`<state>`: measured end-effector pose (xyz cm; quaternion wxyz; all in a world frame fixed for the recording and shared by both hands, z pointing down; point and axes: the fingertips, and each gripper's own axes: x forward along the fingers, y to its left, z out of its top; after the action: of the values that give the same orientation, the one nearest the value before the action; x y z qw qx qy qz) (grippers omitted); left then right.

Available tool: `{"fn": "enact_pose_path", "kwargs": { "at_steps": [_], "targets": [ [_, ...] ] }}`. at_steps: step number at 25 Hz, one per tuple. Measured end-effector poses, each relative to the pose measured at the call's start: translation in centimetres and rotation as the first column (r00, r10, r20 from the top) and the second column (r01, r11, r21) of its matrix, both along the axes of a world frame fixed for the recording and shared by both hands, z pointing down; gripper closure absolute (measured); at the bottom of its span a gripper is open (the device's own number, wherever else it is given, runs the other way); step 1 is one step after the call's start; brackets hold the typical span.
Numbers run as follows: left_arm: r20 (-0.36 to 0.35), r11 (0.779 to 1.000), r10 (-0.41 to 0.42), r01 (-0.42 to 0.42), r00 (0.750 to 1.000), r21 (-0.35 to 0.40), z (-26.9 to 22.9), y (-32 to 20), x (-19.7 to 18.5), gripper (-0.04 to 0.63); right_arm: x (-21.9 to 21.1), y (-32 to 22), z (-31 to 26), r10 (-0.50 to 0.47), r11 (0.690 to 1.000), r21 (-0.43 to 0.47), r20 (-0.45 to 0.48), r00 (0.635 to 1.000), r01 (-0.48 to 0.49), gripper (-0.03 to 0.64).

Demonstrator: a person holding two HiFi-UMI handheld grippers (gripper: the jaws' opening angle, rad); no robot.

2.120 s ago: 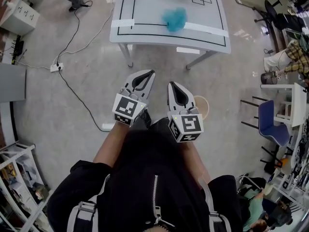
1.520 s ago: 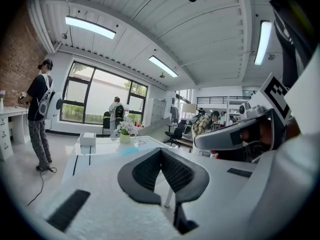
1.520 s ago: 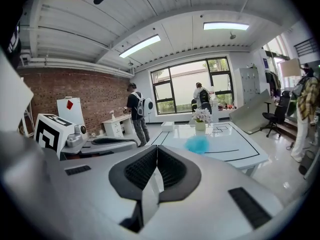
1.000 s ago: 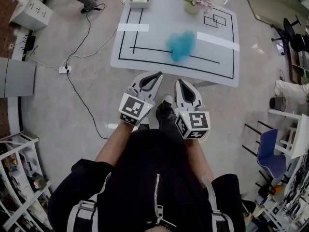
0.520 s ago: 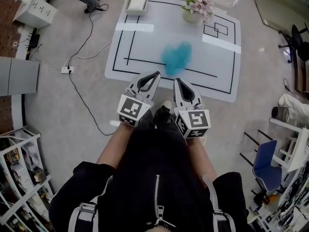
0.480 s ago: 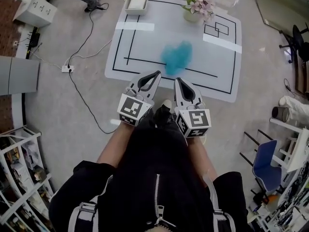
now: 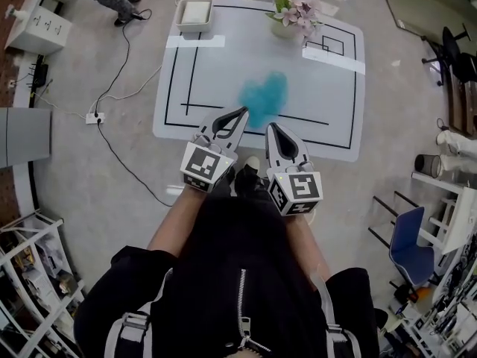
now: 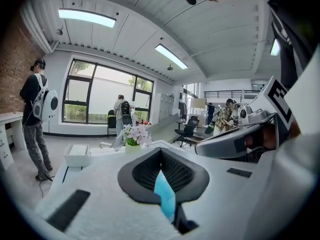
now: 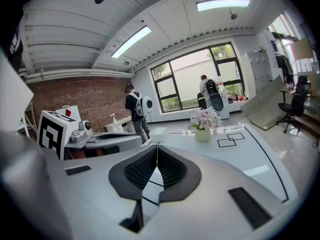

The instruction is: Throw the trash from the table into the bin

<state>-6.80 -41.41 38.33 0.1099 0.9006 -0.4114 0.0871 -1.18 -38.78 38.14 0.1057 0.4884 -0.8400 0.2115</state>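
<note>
White table (image 7: 328, 103) holds one blue wad (image 7: 262, 99), one flowerpot (image 7: 287, 19), one tray (image 7: 194, 13); left tool (image 7: 241, 112), right tool (image 7: 270, 127) both closed.

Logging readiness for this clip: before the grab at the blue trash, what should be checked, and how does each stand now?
1. On the table, blue crumpled trash lies free: ok.
2. Nothing held by left gripper or right gripper: ok.
3. Jaws open for grasping: not ok, both shut.
4. Nearby flower pot and white tray stand apart from trash: ok.
5. Where the bin is: cannot tell.
</note>
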Motion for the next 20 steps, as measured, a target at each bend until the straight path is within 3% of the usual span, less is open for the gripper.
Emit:
{"fn": "enact_pose_path", "kwargs": {
  "at_steps": [6, 15, 20],
  "targets": [
    [0.006, 1.0, 0.022, -0.022, 1.0, 0.012, 0.3, -1.8, 0.1, 0.589, 0.1, -1.2, 0.5, 0.016, 1.0, -0.001, -0.017, 1.0, -0.016, 0.607],
    [-0.003, 0.999, 0.022, -0.022, 1.0, -0.047, 1.5, -2.1, 0.1, 0.589, 0.0, -2.5, 2.8, 0.013, 1.0, -0.015, -0.025, 1.0, -0.013, 0.604],
    [0.003, 0.998, 0.035, -0.035, 0.999, -0.05, 1.9, -2.9, -0.2, 0.589, -0.2, -3.7, 4.3, 0.022, 0.999, -0.029, -0.045, 0.999, -0.023, 0.518]
  ]
}}
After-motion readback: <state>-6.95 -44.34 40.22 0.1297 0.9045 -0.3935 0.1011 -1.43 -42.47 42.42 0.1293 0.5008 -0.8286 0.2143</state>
